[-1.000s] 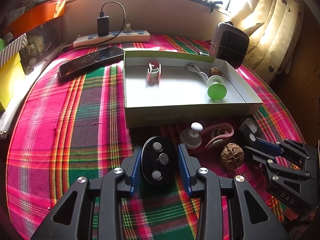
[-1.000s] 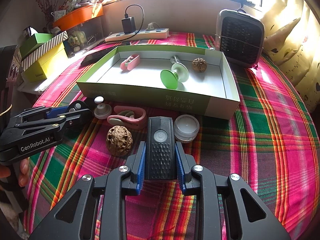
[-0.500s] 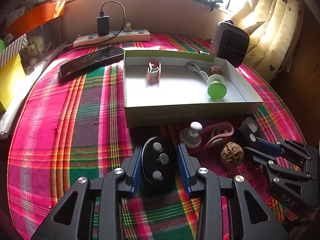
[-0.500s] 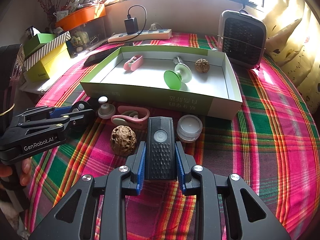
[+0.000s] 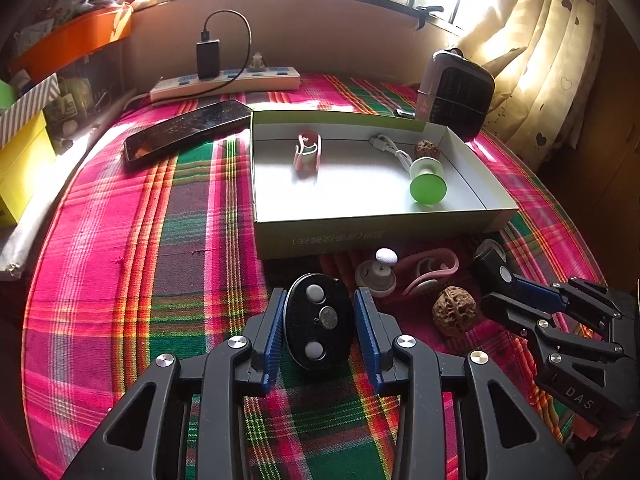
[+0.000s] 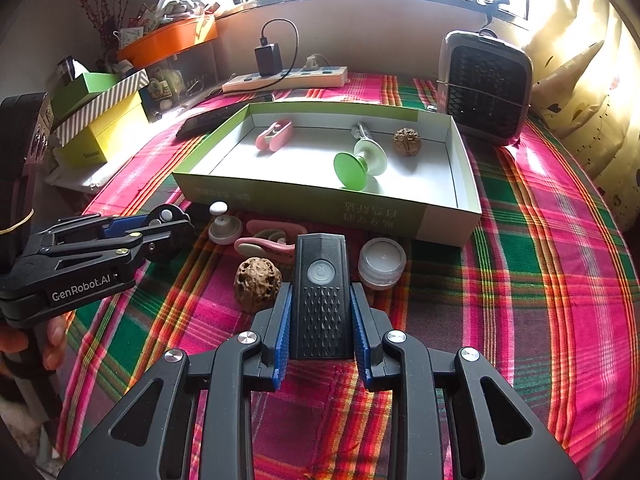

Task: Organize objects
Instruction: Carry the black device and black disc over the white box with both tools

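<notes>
Black and hard-shelled, the oval remote sat between the jaws of the left gripper, just in front of the open box; the pads flanked its sides, but slim gaps showed, so I could not tell whether they pinched it. The right gripper had its jaws pressed against the long sides of a black flashlight, also just in front of the box. Both looked rigid and light; the remote's curved, glossy edge seemed likely to slip, so its widest middle was the place to grip, while the flashlight's textured flanks offered surer hold. A walnut, pink clip and white cap lay near the box on the plaid surface.
</notes>
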A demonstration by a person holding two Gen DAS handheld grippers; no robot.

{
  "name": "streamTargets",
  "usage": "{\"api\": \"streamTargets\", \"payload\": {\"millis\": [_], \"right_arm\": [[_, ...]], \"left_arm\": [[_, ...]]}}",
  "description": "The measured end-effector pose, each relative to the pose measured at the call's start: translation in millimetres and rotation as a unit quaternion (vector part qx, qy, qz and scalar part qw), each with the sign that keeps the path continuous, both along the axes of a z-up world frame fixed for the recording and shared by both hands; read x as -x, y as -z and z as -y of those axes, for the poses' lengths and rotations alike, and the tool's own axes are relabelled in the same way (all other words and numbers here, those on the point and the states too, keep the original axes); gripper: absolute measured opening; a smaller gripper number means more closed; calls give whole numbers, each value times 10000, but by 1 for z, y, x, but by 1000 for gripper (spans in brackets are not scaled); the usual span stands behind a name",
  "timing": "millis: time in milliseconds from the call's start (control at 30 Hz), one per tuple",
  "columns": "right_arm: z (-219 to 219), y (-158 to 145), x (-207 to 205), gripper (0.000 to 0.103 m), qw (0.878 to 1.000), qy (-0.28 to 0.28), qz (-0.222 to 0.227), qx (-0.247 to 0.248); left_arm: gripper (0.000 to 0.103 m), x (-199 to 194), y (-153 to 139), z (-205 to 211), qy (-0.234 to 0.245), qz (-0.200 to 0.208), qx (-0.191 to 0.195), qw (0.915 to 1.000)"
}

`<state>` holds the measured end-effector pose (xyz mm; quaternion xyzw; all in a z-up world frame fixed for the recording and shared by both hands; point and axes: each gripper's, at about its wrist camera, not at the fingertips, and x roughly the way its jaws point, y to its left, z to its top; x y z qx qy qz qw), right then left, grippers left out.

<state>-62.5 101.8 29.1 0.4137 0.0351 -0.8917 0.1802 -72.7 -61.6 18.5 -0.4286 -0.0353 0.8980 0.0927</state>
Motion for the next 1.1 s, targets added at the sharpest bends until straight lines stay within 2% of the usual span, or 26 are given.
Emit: {"api": "streamTargets", "payload": {"millis": [467,1100], "right_arm": [[-5,-18,3,28,9999,39,-151,48],[-21,-38,45,28,9991,323,-256,49]], "left_arm": [[32,1,-20,1,43,-102,-164,9998],[32,33,-37,-10,145,-204,-196,9995]]}}
